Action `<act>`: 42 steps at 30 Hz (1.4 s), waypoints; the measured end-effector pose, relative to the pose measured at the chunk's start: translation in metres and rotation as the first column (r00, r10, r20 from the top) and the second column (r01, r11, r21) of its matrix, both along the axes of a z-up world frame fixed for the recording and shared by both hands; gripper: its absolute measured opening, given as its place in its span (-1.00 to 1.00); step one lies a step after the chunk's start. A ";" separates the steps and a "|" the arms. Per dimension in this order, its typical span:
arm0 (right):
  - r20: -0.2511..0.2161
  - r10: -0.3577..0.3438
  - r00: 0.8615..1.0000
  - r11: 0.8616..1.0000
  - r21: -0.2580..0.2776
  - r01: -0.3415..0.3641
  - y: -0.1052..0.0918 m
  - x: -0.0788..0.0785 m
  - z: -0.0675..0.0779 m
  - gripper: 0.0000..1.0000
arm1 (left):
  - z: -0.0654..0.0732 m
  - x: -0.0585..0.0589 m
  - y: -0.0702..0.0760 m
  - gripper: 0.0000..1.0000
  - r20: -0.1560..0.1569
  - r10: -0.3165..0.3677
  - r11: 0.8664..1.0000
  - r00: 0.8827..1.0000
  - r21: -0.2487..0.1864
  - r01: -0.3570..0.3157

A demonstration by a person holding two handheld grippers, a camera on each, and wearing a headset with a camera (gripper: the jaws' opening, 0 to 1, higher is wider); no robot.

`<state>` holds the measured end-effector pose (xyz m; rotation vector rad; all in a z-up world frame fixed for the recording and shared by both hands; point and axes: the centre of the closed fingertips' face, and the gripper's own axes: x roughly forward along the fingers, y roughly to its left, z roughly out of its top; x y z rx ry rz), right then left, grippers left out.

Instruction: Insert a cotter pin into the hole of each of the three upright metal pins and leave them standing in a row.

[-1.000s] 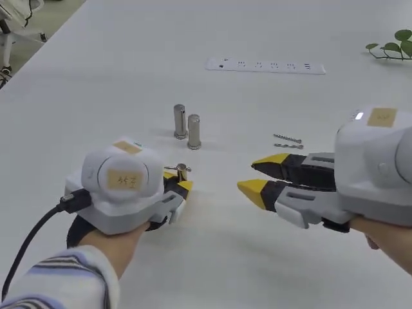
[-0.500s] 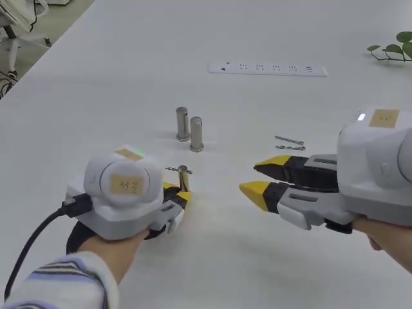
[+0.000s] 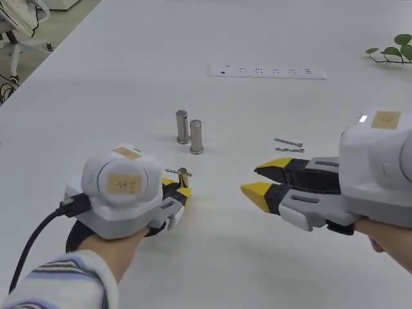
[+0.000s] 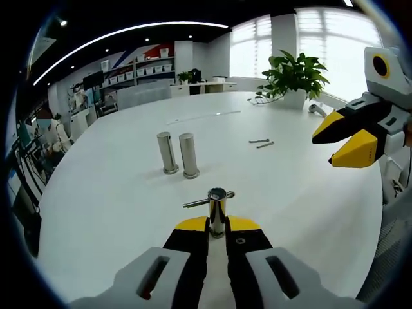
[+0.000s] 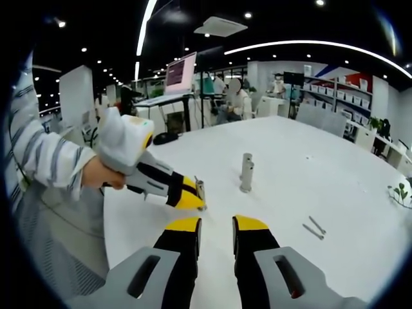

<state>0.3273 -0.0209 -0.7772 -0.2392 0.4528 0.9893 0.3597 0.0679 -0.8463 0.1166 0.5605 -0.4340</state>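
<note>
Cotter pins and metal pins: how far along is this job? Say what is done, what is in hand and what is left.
Done: one cotter pin passes through the hole of the held metal pin. In hand: the left claw grips that pin upright; the right claw is open and empty. Left: two bare pins stand side by side, and two loose cotter pins lie on the table, unfitted.
</note>
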 end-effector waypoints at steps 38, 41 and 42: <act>0.028 -0.093 0.995 0.995 0.031 0.092 -0.047 0.003 0.016 -0.37 | 0.014 0.011 -0.025 -0.86 0.007 0.133 0.991 0.991 0.012 -0.133; 0.030 -0.104 0.994 0.994 0.030 0.103 -0.053 0.001 0.018 -0.34 | 0.012 0.011 -0.028 -0.86 0.003 0.141 0.990 0.990 0.014 -0.141; 0.028 -0.107 0.994 0.994 0.033 0.106 -0.054 0.000 0.019 -0.32 | 0.011 0.011 -0.029 -0.86 0.001 0.137 0.990 0.991 0.019 -0.137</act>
